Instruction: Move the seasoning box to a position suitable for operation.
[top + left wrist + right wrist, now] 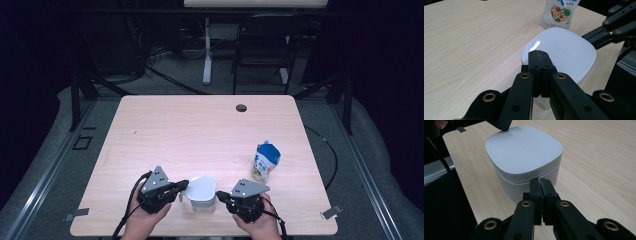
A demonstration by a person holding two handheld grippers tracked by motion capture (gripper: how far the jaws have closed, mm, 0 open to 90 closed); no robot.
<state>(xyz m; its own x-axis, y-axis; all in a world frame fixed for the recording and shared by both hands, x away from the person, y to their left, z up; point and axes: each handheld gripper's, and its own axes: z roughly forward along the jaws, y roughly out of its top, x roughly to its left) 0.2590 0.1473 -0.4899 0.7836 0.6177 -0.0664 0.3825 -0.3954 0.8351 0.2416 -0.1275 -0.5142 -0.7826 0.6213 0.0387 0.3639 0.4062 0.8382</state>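
A white square container with a rounded lid (202, 190) (566, 50) (524, 150) stands near the table's front edge, between both grippers. My left gripper (183, 186) (537, 53) is shut, its tips resting at the lid's left rim with nothing between them. My right gripper (220, 197) (540, 180) is shut too, its tips close to the container's right side wall, just below the lid. A blue and white pouch (265, 161) (559, 12) printed with vegetables stands upright to the right of the container.
The light wooden table (190, 130) has a cable hole (241, 107) at its far edge. A dark chair (265, 45) and a desk leg (207, 50) stand beyond the table. The table's front edge (456, 170) lies close to the container.
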